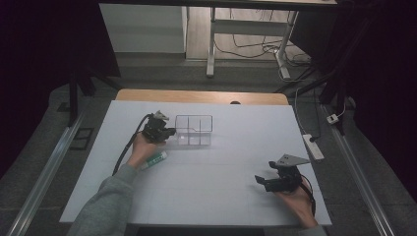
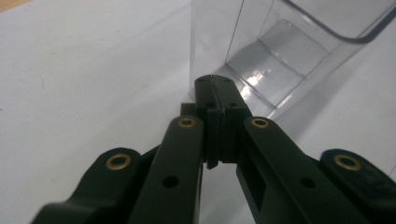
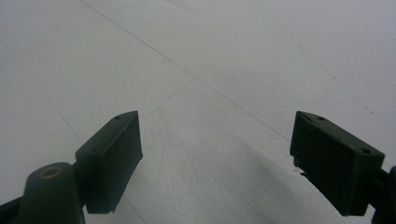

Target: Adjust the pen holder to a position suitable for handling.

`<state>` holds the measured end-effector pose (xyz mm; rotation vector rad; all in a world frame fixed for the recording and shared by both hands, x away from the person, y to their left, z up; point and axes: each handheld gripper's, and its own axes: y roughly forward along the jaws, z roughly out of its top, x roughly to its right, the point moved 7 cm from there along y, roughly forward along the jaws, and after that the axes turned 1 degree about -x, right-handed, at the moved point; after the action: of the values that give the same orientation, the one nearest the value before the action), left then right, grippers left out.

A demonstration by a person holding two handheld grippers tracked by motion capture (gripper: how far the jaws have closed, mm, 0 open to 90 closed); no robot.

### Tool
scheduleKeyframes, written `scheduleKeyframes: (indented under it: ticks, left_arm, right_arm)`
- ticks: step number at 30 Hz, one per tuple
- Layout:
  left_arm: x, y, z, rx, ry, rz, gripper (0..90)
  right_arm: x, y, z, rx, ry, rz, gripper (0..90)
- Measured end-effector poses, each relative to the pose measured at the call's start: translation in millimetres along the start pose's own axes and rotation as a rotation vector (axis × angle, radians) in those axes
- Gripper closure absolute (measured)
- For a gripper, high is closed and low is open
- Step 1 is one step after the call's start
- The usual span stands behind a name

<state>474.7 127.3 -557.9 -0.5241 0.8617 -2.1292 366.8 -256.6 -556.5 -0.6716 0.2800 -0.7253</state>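
Observation:
A clear plastic organiser box [image 1: 194, 130] with several compartments stands on the white table sheet [image 1: 221, 172]. My left gripper [image 1: 171, 132] sits right at its left side, jaws shut with nothing between them; in the left gripper view the closed tips [image 2: 215, 84] rest just before the box's corner [image 2: 261, 60]. A white tube with green print [image 1: 155, 160] lies under the left wrist. My right gripper [image 1: 259, 179] rests low at the front right, jaws wide open over bare sheet [image 3: 210, 135].
The wooden table edge [image 1: 201, 95] shows behind the sheet. A power strip [image 1: 313, 146] lies off the right side. Desk legs and cables [image 1: 255, 46] stand on the floor beyond. Metal rails [image 1: 44, 172] run along both sides.

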Motion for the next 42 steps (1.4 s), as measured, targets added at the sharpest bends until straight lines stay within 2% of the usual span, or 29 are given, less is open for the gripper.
scheduleKeyframes:
  ticks: [10, 17, 20, 24, 26, 30, 35, 40, 42]
  left_arm:
    - [11.0, 8.8, 8.3, -0.005, 0.028, -0.013, 88.4]
    - [10.9, 9.2, 8.0, -0.004, 0.033, -0.024, 88.3]
    - [8.7, 2.6, 7.2, -0.008, 0.040, -0.019, 88.2]
    - [7.9, -13.7, 8.4, 0.017, 0.044, -0.028, 87.4]
    - [10.5, -22.7, 8.0, 0.024, 0.057, -0.053, 80.9]
    - [14.5, -36.5, 5.6, 0.037, 0.084, -0.071, 66.1]
    - [15.7, -51.4, 2.9, 0.041, 0.101, -0.073, 51.9]
    - [17.7, -70.0, 0.3, 0.046, 0.114, -0.090, 44.0]
    - [19.1, -77.3, -2.6, 0.037, 0.127, -0.082, 41.9]
  right_arm:
    - [-0.4, 0.9, -0.2, 0.000, 0.003, 0.003, 15.6]
    - [-0.5, 0.7, -0.1, 0.001, 0.000, 0.003, 15.6]
    - [-0.7, -0.4, 0.2, 0.002, -0.002, 0.001, 15.6]
    - [-1.1, -1.7, 0.4, 0.004, -0.003, 0.001, 15.6]
    - [-0.5, -1.6, 0.5, 0.005, -0.004, 0.000, 15.6]
    - [-0.1, -0.5, 1.2, 0.010, -0.003, 0.002, 15.7]
    - [0.0, -1.4, 1.9, 0.017, 0.002, 0.009, 15.7]
    - [-1.1, -2.9, 2.4, 0.030, 0.003, 0.013, 15.7]
    - [-1.7, -2.7, 2.2, 0.025, -0.003, 0.015, 15.7]
